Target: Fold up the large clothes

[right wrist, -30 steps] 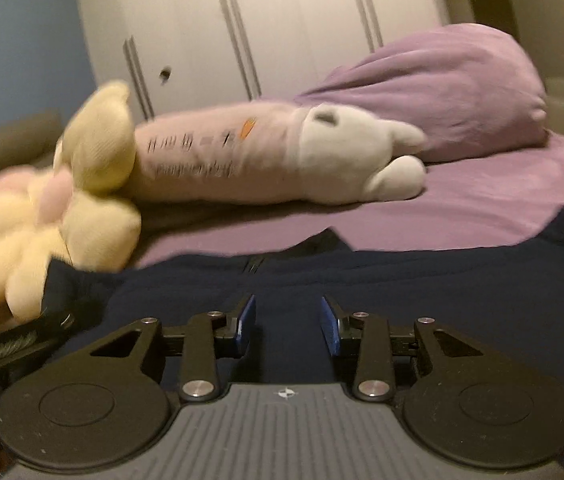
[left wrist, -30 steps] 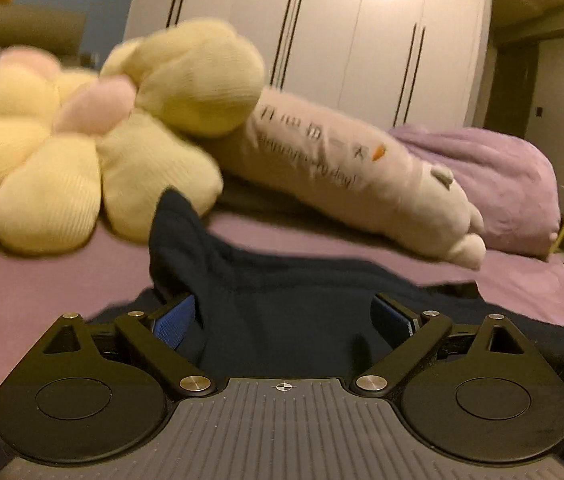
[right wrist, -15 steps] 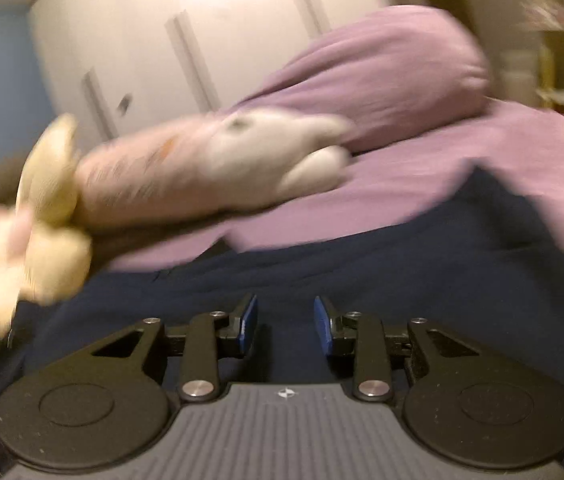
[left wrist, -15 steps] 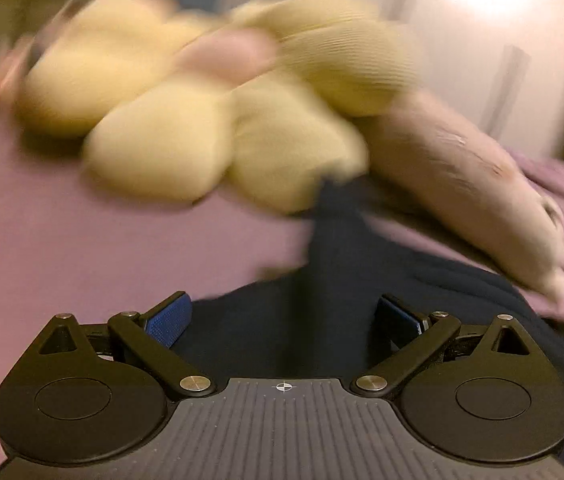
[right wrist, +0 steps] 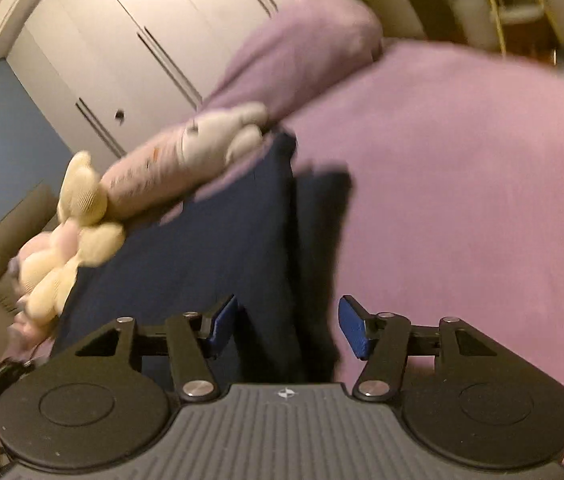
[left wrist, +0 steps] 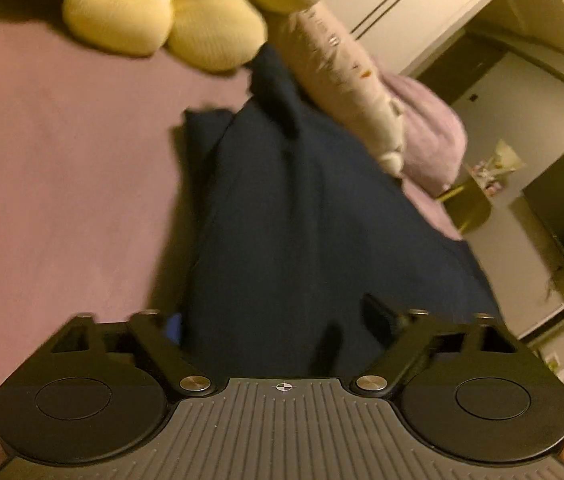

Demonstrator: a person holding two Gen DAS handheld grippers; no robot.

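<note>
Navy garment [left wrist: 314, 216] flat on purple bedsheet [left wrist: 62, 152], long axis running away toward plush toys [left wrist: 170, 28]. Left gripper [left wrist: 278, 322] straddles its near left edge — jaws just narrowing, ungripped. Right gripper [right wrist: 288, 326] over right edge — just widening, open.

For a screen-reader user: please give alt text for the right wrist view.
An open black two-finger tool straddles the edge of a dark navy garment spread on a purple bedsheet. Beyond lie a long pinkish plush toy and white wardrobe doors.
</note>
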